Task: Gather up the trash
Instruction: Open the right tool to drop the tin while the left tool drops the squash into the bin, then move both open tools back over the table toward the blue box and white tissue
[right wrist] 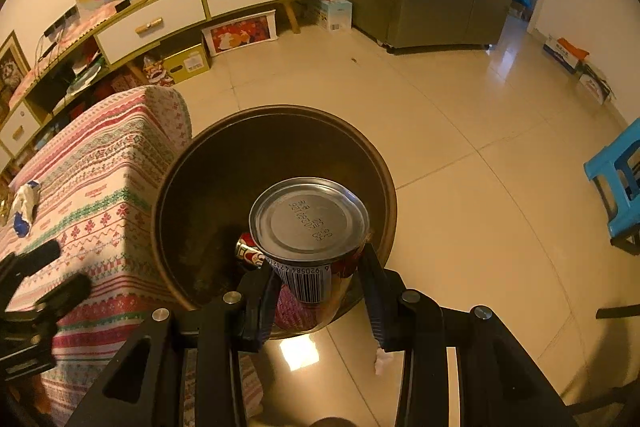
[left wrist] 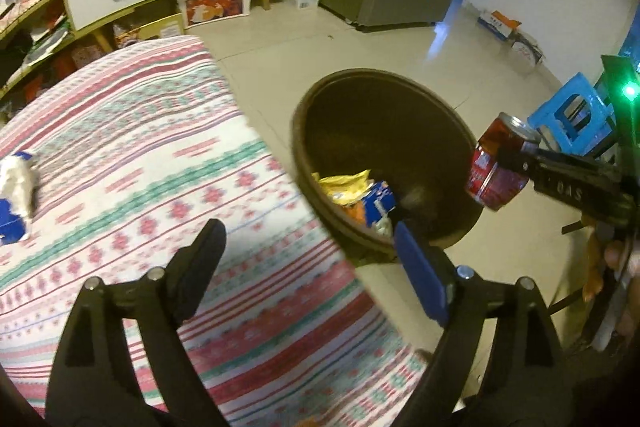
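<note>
The right tongs [right wrist: 316, 291] are clamped on a red metal drink can [right wrist: 308, 223], one finger on each side of its barcoded wall, its silver base turned toward the camera. In the left wrist view the same can [left wrist: 498, 167] hangs tilted over the near rim of a round dark brown trash bin [left wrist: 384, 115] that stands on the pale tiled floor [left wrist: 304, 43]. Inside the bin [right wrist: 276, 147] lie a yellow crinkled wrapper [left wrist: 344, 185], a blue-and-white packet [left wrist: 380, 201] and another red can [right wrist: 249, 247].

The left tongs [left wrist: 308, 259] stand apart, holding nothing, over the edge of the counter [left wrist: 132, 155], which is covered with a pink, white and green striped cloth just beside the bin. A crumpled white-and-blue wrapper [left wrist: 16, 191] lies on that cloth, well apart from the bin. A blue plastic stool [left wrist: 572, 115] stands on the floor beyond the can.
</note>
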